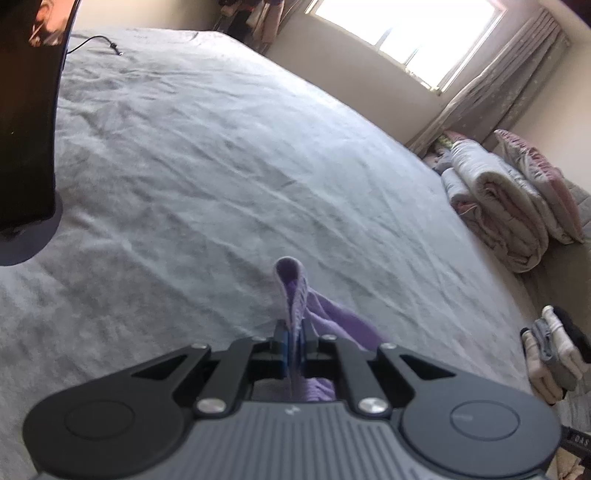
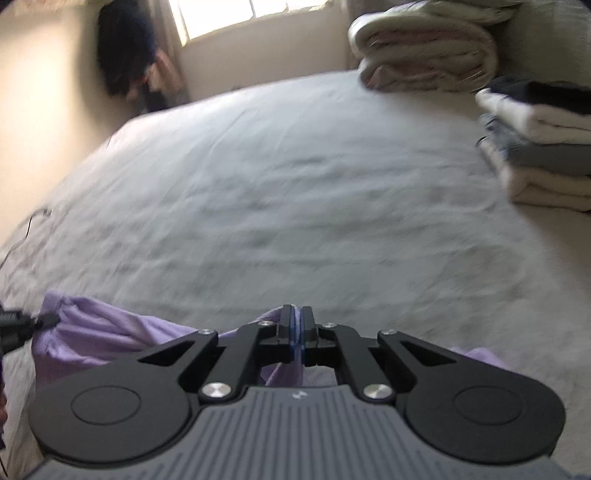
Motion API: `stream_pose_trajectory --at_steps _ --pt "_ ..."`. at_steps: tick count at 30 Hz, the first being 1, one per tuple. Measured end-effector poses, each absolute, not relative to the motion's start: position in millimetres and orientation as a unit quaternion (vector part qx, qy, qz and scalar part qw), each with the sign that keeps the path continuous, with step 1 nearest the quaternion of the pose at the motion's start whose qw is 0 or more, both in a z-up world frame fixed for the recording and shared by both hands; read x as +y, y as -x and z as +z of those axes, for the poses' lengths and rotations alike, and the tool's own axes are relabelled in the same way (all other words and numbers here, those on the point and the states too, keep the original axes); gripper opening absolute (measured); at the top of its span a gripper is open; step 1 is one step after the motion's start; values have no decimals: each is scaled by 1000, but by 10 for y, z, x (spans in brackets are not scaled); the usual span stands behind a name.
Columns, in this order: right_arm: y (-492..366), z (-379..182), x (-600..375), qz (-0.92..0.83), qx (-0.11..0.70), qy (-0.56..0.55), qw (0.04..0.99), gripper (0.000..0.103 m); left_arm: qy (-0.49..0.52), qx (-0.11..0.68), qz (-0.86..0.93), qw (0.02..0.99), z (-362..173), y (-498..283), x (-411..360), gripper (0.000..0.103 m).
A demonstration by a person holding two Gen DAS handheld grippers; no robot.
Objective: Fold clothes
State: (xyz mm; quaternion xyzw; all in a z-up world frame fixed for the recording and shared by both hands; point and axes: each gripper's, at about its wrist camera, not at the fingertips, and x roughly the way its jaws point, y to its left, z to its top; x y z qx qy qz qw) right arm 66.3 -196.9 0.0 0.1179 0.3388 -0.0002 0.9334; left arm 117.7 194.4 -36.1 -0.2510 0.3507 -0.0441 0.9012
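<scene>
Grey bed [image 1: 221, 166]; both hand-held grippers [image 1: 293, 332] [image 2: 296, 325] clamp purple garment [image 2: 92, 336], seemingly stretched sideways.

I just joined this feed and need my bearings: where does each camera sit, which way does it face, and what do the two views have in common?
Left wrist: on the left gripper, facing across the grey bed sheet to the window; its shut fingers pinch the purple garment.
Right wrist: on the right gripper, facing across the bed sheet to the window; its fingers clamp the garment; the other gripper's tip shows at far left.
Shared: garment, sheet, window, rolled quilt, folded stack.
</scene>
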Motion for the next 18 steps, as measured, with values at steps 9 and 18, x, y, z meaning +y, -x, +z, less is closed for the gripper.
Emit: stream_pose_trajectory --at_steps 9,18 --pt "-773 158 -2146 0 243 -113 964 3 205 293 -57 932 -31 -1189 1661 5" --pt "-967 -69 -2315 32 251 -172 952 5 128 305 -18 944 -88 -1678 1375 5"
